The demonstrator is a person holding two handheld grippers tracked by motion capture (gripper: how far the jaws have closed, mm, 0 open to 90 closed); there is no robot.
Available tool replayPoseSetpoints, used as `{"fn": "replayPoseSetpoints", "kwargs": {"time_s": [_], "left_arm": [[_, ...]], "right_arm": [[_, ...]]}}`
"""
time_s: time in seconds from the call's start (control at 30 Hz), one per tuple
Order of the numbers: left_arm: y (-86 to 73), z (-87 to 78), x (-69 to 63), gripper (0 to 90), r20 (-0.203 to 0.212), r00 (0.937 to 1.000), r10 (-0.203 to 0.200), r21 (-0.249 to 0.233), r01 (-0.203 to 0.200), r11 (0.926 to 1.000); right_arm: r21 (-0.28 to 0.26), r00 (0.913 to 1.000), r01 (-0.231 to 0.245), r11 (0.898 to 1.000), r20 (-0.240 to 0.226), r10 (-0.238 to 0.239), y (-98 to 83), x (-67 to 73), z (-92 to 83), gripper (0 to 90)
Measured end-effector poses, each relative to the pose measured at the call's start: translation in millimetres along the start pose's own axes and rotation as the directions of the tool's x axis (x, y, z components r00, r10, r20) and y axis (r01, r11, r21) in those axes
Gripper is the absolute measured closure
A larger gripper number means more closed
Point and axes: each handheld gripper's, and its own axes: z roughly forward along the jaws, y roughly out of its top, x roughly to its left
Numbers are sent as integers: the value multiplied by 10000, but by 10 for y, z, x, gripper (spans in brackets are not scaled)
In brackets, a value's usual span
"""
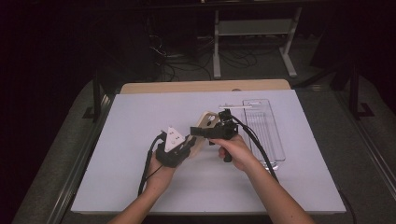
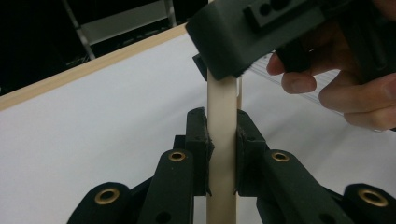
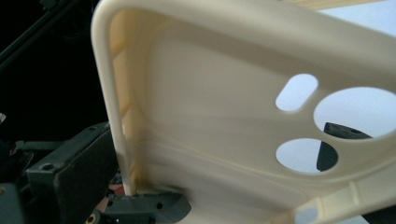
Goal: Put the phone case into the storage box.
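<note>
Cream phone case held up between 2 grippers above the table.
Left gripper pinches its near edge; right gripper meets the far end, whether clamped I cannot tell.

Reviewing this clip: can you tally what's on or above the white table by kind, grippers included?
Grippers: 2, left gripper and right gripper
Cream phone case: 1, held between them
Clear plastic tray: 1
Small white stick beside the tray: 1
Total: 5
</note>
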Motion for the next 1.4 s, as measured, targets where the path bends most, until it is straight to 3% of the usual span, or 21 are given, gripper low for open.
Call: {"fn": "replayPoseSetpoints", "kwargs": {"time_s": [0.73, 0.9, 1.07, 1.23, 1.27, 1.4], "left_arm": [[-18, 11, -3, 782, 103, 9999, -132, 51, 132, 9999], [-25, 34, -10, 634, 154, 9998, -148, 99, 147, 9998], [-34, 40, 0, 415, 251, 9996, -109, 27, 109, 9999], [-42, 27, 46, 289, 558, 9981, -245, 283, 230, 9993], [-47, 33, 49, 262, 637, 9970, -432, 178, 422, 9990], [-53, -1, 115, 186, 817, 9965, -183, 386, 152, 9991]], "right_arm": [[58, 10000, 36, 10000, 58, -36, -9, -2, 8, 62], [138, 9999, 27, 9999, 98, -28, -19, -6, 25, 67], [144, 9999, 65, 9999, 151, -67, -21, -8, 27, 68], [142, 9998, 75, 9999, 205, -78, -21, -14, 25, 69], [144, 9998, 76, 9999, 198, -79, -21, -15, 25, 70], [166, 9998, 18, 9999, 192, -22, -19, -11, 21, 72]]}}
